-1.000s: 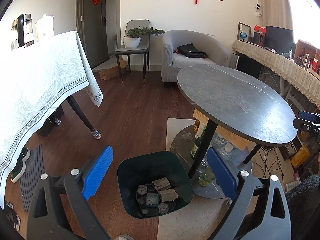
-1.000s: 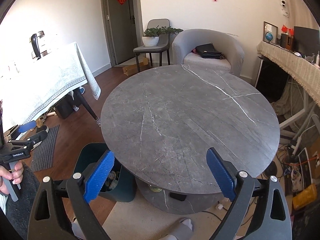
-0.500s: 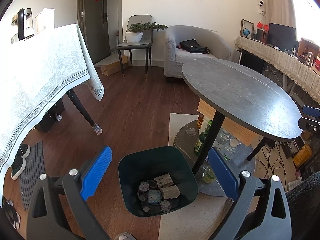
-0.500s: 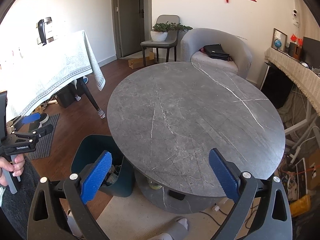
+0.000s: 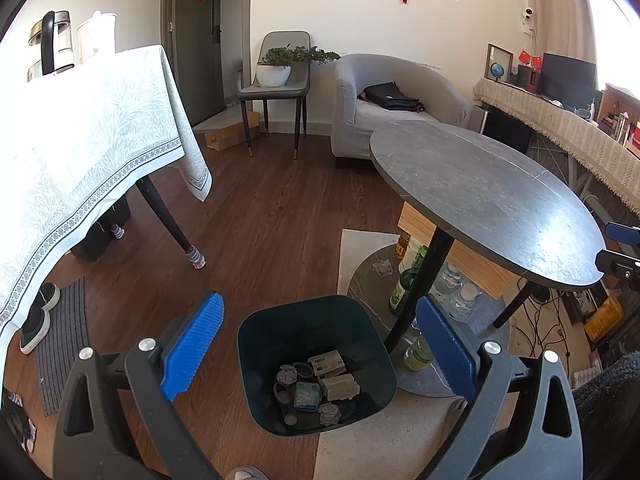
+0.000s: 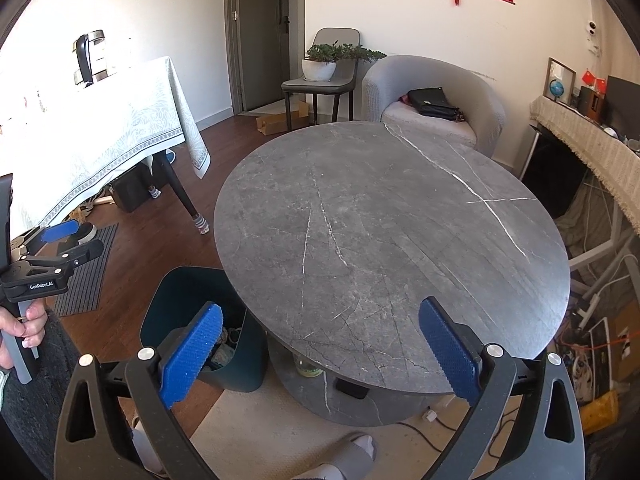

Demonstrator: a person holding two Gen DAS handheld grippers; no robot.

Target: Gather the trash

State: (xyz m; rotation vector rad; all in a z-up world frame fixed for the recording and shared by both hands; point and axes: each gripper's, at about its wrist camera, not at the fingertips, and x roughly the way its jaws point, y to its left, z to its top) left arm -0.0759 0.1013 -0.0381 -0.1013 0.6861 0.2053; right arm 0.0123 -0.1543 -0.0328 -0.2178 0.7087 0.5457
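A dark teal trash bin point(image 5: 316, 364) stands on the floor beside the round grey table point(image 5: 484, 200). Inside lie several pieces of trash point(image 5: 320, 384): small boxes, crumpled paper, round caps. My left gripper point(image 5: 320, 344) hangs open above the bin with nothing between its blue pads. Over the near edge of the bare marble tabletop point(image 6: 380, 232), my right gripper point(image 6: 320, 344) is open and empty too. The bin point(image 6: 192, 320) shows at that view's lower left, partly under the table edge. The left gripper point(image 6: 60, 244) also appears there, held in a hand.
Bottles point(image 5: 404, 284) and a crumpled paper point(image 5: 382, 268) sit on the table's lower shelf. A cloth-covered table point(image 5: 80, 152) stands at left, a chair with a plant point(image 5: 276, 80) and a grey armchair point(image 5: 396, 104) behind. A cluttered sideboard point(image 5: 560, 128) lines the right wall. Slippered feet point(image 6: 352, 452) are on the rug.
Both views have drifted slightly, with the bin and table shifting a little in frame. Both grippers stay open and empty.
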